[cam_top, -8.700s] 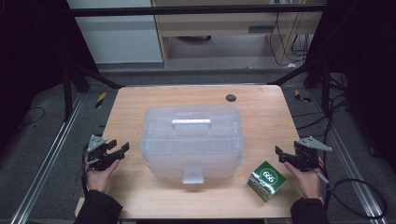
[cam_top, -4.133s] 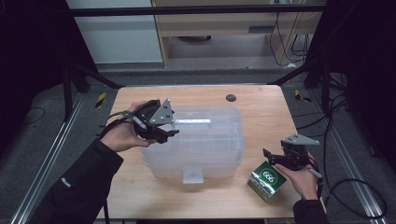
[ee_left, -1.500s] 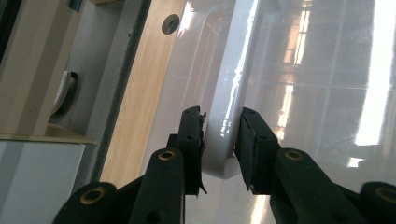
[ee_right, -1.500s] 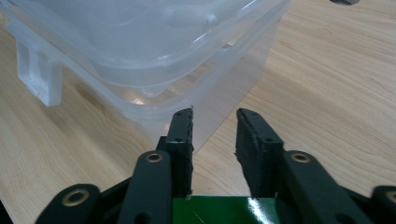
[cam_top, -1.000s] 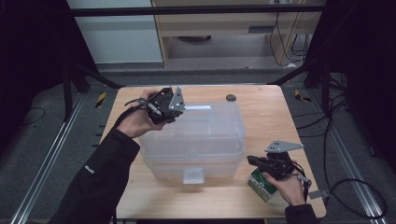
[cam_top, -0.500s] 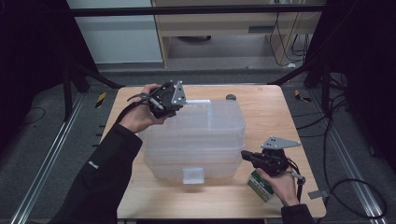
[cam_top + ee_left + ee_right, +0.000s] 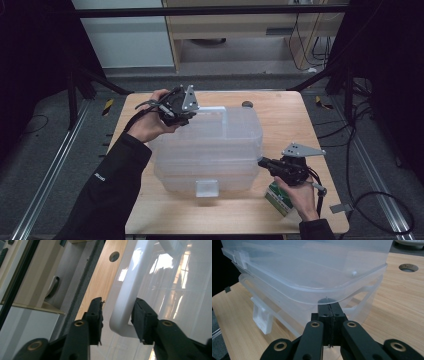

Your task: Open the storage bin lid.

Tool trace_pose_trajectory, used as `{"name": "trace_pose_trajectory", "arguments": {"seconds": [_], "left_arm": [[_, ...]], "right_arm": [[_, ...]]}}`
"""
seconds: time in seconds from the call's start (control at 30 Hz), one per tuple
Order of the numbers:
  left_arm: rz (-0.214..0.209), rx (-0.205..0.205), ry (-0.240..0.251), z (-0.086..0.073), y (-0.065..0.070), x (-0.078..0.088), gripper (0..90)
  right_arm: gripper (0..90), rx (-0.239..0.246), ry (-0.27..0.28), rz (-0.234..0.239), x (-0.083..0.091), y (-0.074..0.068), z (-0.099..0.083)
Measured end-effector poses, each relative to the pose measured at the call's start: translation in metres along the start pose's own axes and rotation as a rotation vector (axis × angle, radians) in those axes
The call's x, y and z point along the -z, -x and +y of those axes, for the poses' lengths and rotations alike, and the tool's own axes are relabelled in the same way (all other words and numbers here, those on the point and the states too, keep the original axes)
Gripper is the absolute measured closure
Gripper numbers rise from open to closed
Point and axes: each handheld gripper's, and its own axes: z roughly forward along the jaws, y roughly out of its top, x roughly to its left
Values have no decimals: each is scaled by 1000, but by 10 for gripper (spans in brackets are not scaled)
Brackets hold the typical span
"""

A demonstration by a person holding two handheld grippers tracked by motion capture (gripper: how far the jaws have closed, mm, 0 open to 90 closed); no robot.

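A clear plastic storage box (image 7: 185, 175) with a clear lid (image 7: 210, 135) stands in the middle of the wooden table (image 7: 285, 120). At the lid's far left, my left gripper (image 7: 192, 115) straddles the white handle (image 7: 216, 109). Its jaws have just been opening. In the left gripper view the handle (image 7: 127, 290) lies between the open jaws of the left gripper (image 7: 117, 302), with a gap at one pad. My right gripper (image 7: 261, 161) is shut with nothing in it. Its tips (image 7: 329, 307) sit under the lid's rim (image 7: 312, 296) at the near right corner, where the lid stands raised off the base.
A green and white carton (image 7: 281, 199) lies on the table under the right hand. A white latch (image 7: 206, 187) hangs at the box's front. A round hole (image 7: 246, 104) sits near the table's far edge. Black frame posts flank the table.
The left jaws have spread wider around the handle. The right gripper has shifted from over the carton up toward the box's near right corner.
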Motion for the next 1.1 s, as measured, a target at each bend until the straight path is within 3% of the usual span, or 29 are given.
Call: {"name": "trace_pose_trajectory", "arguments": {"seconds": [0.1,0.3,0.47,0.57,0.87,1.1], "left_arm": [[-18,50,44,-3,2,6,516],[-25,111,85,-9,5,19,464],[-19,177,129,-19,5,34,455],[14,220,154,-27,4,43,453],[56,435,250,-67,1,66,477],[89,559,322,-102,6,80,500]], "right_arm": [[900,4,-2,0,0,0,0],[897,8,-7,-2,0,0,0],[897,8,-11,-3,0,-1,0],[895,9,-12,-4,0,-1,0],[892,12,-20,-12,-1,-2,1],[891,11,-24,-13,-1,-2,1]]}}
